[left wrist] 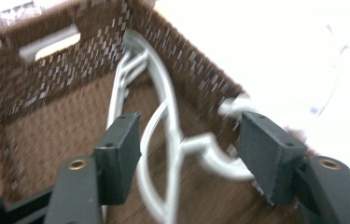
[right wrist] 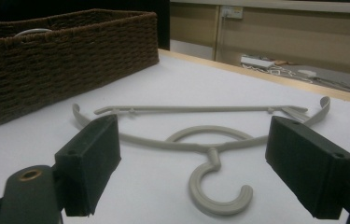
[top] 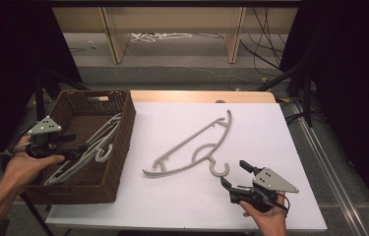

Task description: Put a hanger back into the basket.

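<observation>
Right hand-held gripper: near bench edge, jaws wide, nothing between them, pointing at the hook of the loose hanger.
Loose hanger: grey, flat on the white bench, mid-surface, hook toward the person, just ahead of the right jaws, not touching.
Left hand-held gripper: over the basket, jaws apart; pads not pressing anything.
Hangers in basket: pale grey, leaning along the right wall; one hook lies between the left jaws in the left gripper view, blurred.
Basket: dark brown wicker, left side of bench, handle slot in far wall.
Hands: left hand holds its gripper at basket's near-left corner; right hand at bench's near edge.
</observation>
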Action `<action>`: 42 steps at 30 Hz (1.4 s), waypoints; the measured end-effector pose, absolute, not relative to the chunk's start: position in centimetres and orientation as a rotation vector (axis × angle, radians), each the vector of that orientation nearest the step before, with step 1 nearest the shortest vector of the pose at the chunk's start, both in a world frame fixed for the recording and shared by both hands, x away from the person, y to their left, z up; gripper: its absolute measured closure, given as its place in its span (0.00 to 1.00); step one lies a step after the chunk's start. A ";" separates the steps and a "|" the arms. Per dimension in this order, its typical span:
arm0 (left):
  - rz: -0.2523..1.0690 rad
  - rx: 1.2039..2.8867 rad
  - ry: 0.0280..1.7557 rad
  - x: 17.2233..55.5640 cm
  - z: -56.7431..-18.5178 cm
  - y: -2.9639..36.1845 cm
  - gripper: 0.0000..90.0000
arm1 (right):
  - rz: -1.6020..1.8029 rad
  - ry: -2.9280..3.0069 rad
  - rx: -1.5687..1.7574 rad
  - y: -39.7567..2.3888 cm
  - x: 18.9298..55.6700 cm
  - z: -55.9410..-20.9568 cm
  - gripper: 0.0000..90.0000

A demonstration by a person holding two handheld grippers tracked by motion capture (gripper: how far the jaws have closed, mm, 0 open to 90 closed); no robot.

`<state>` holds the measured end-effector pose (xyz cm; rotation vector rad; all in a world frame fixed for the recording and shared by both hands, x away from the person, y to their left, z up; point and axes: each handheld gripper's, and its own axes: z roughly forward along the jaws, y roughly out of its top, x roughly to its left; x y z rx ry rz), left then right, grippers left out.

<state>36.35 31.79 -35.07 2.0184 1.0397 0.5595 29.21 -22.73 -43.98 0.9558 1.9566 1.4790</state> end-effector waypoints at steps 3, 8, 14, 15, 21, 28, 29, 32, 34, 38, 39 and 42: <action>0.563 1.917 1.040 35.6 -34.5 30.2 0.39 | 1.481 1.954 0.957 -22.7 29.2 -44.0 0.21; 0.555 1.812 1.001 34.8 -33.8 28.0 0.37 | 1.484 1.943 0.961 -22.7 29.2 -44.0 0.21; 0.534 1.761 0.969 34.1 -33.5 25.2 0.32 | 1.512 1.942 0.956 -22.7 29.2 -44.0 0.21; 0.524 1.761 0.950 34.0 -33.4 24.6 0.31 | 1.502 1.950 0.960 -22.7 29.1 -43.9 0.21; 0.490 1.744 0.900 33.2 -33.3 20.9 0.22 | 1.496 1.936 0.960 -22.8 29.2 -43.9 0.20; 0.472 1.738 0.849 33.1 -34.2 17.7 0.20 | 1.505 1.939 0.960 -22.8 29.2 -43.9 0.20; 0.472 1.736 0.845 33.1 -34.4 17.4 0.20 | 1.495 1.937 0.961 -22.8 29.2 -43.9 0.20; 0.466 1.745 0.824 33.1 -35.0 16.5 0.20 | 1.504 1.937 0.961 -22.8 29.2 -43.9 0.20; 0.471 1.743 0.816 33.1 -35.2 16.0 0.20 | 1.504 1.938 0.960 -22.8 29.2 -43.9 0.20; 0.469 1.735 0.799 33.1 -35.8 14.8 0.20 | 1.503 1.933 0.944 -22.8 29.3 -44.0 0.20; 0.467 1.735 0.791 33.1 -35.9 14.5 0.20 | 1.504 1.931 0.940 -22.9 29.3 -44.0 0.20; 0.466 1.729 0.771 33.2 -36.5 13.7 0.20 | 1.510 1.915 0.949 -23.0 29.4 -44.0 0.20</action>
